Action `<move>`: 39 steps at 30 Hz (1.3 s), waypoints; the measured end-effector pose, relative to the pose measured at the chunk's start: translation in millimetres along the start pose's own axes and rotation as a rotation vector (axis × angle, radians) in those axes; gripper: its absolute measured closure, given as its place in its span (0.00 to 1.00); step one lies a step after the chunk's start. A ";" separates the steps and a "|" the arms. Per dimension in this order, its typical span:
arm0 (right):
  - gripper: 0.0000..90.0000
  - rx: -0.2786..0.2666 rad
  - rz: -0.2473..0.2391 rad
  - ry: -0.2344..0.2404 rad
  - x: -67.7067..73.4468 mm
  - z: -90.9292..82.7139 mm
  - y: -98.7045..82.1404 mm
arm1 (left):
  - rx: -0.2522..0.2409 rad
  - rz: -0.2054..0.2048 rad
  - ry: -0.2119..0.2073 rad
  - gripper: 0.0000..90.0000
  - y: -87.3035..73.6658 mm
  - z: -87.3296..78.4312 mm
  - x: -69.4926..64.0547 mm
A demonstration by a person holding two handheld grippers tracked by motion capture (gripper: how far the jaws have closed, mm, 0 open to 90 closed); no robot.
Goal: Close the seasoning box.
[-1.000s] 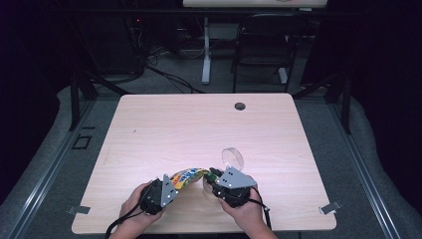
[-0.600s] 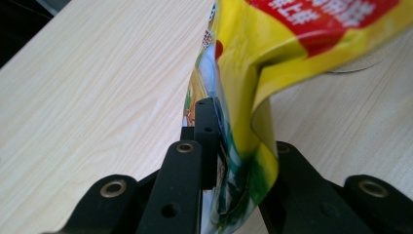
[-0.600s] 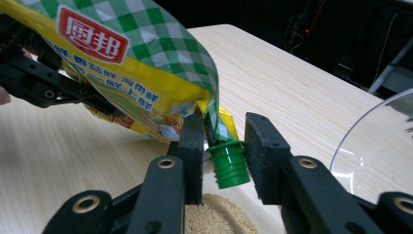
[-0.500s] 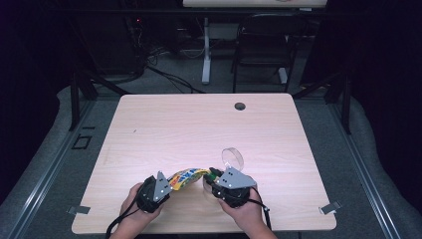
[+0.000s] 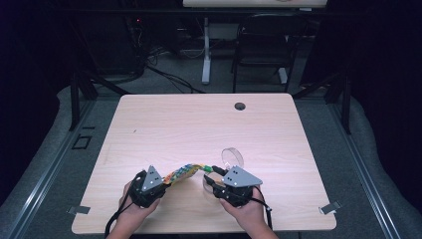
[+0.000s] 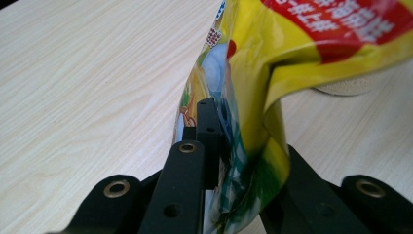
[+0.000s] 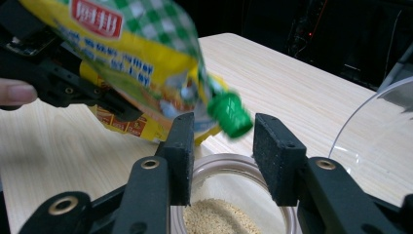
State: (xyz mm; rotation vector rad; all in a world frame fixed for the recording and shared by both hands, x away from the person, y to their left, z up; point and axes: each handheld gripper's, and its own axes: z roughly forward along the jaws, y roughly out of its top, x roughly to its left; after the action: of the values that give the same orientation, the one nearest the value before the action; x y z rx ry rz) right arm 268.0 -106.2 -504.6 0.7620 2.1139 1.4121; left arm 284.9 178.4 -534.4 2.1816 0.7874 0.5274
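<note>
Yellow seasoning pouch (image 5: 185, 172) lower centre of the high view, clamped in my left gripper (image 6: 219, 146). My right gripper (image 7: 221, 146) jaws, just opening, bracket its green cap (image 7: 229, 114) untouched above the jar (image 7: 229, 214).

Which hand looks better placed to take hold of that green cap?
Probably the right: the right hand-held gripper has its open jaws either side of the green cap, while the left hand-held gripper is clamped on the pouch.
</note>
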 end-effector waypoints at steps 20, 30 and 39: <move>0.66 0.014 0.008 -0.004 -4.2 -1.1 -5.2 | -0.060 -0.262 -0.082 0.94 -18.0 12.1 35.2; 0.66 0.014 0.013 -0.012 -5.7 -2.9 -7.8 | -0.092 -0.399 -0.104 0.90 -28.0 11.8 45.4; 0.66 0.019 0.009 -0.011 -4.9 -1.4 -7.3 | -0.109 -0.440 -0.111 0.76 -34.4 6.0 47.1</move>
State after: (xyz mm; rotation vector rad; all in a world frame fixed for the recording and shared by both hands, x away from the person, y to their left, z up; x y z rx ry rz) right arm 269.3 -112.8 -510.5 0.7863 2.1210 1.3912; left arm 310.0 225.5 -558.7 1.8434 1.1101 0.2175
